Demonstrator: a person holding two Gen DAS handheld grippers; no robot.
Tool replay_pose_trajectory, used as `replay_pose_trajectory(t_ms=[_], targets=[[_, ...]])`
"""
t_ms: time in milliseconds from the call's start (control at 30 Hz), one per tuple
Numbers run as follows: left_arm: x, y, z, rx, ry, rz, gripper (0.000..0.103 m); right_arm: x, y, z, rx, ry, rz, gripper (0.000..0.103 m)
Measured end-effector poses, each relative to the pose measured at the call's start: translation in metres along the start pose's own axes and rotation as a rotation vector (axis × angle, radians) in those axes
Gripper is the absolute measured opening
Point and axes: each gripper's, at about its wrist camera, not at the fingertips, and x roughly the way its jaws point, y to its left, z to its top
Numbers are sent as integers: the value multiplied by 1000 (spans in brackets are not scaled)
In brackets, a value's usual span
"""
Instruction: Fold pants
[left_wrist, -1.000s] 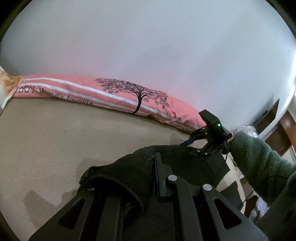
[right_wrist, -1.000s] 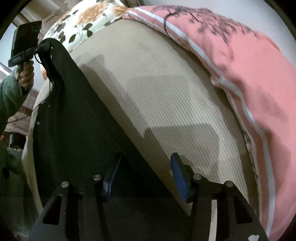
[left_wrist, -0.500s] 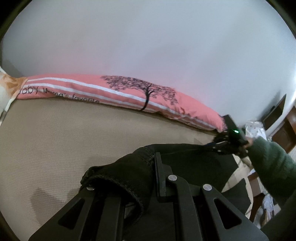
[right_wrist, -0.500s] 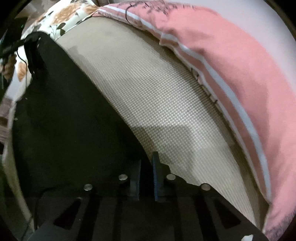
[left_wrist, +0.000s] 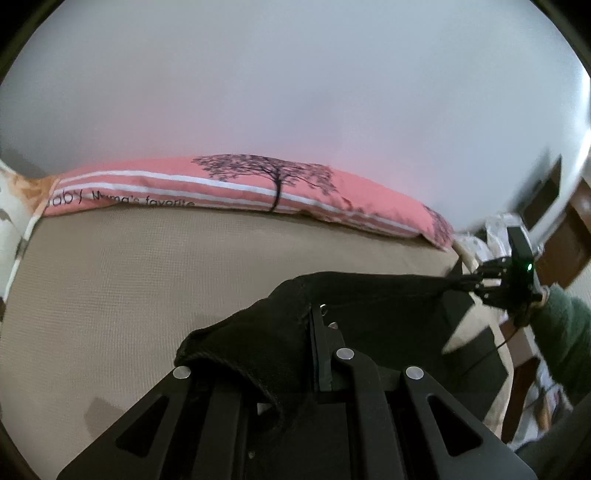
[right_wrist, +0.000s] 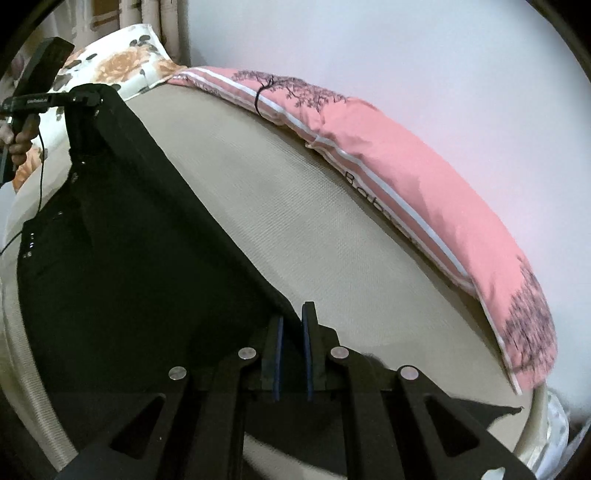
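**Operator:** Both grippers are pinching the pants (right_wrist: 122, 258) right now. My right gripper (right_wrist: 291, 332) is holding its narrow fingers clamped on one end of the taut upper edge, and my left gripper (left_wrist: 308, 332) is gripping the other end, with black cloth bunching over its left finger.

**Observer:** Where are the pants sitting?

**Operator:** They are hanging stretched between my two grips over the near edge of the bed (right_wrist: 314, 229), with the lower part draping down toward me. The far edge, along the pink pillow (right_wrist: 424, 173), is bare, and a floral pillow (right_wrist: 122, 62) is lying at the bed's far left corner in the right view.

**Observer:** So what are you working on?

**Operator:** I am judging this as the spread before the fold. To do it well, I am thinking of keeping the top edge tight and level, carrying both ends toward the middle of the bed together, and lowering the cloth so it is landing flat, not creasing.

**Observer:** Any risk?

**Operator:** That bunching at my left grip is probably going to leave a lump unless I am pulling outward gently.
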Motion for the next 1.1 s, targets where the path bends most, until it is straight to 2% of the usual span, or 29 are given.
replay_pose_trajectory(t_ms=[167,400,567,767,967,1033,1067,1100], targets=[[-28,-23,-27,63,30,-24,10,-37,29,-37,43,-16,-10,7],[-53,-48,-84,137,124,-48,13,-57,72,-92,104,23,62,7],[-50,-49,-137,132,233,-30,14,-47,106,-129,129,80,140,7],[-33,-45,-183,142,365,54,17,-9,142,-162,124,190,207,7],[-34,-48,-186,148,369,104,25,1,144,-164,169,196,185,8],[-36,-55,-187,165,367,125,27,1,145,-163,174,193,171,12],[-38,-57,-186,174,369,144,33,1,146,-163,175,190,167,13],[-39,-56,-186,183,374,170,46,1,147,-162,178,187,158,15]])
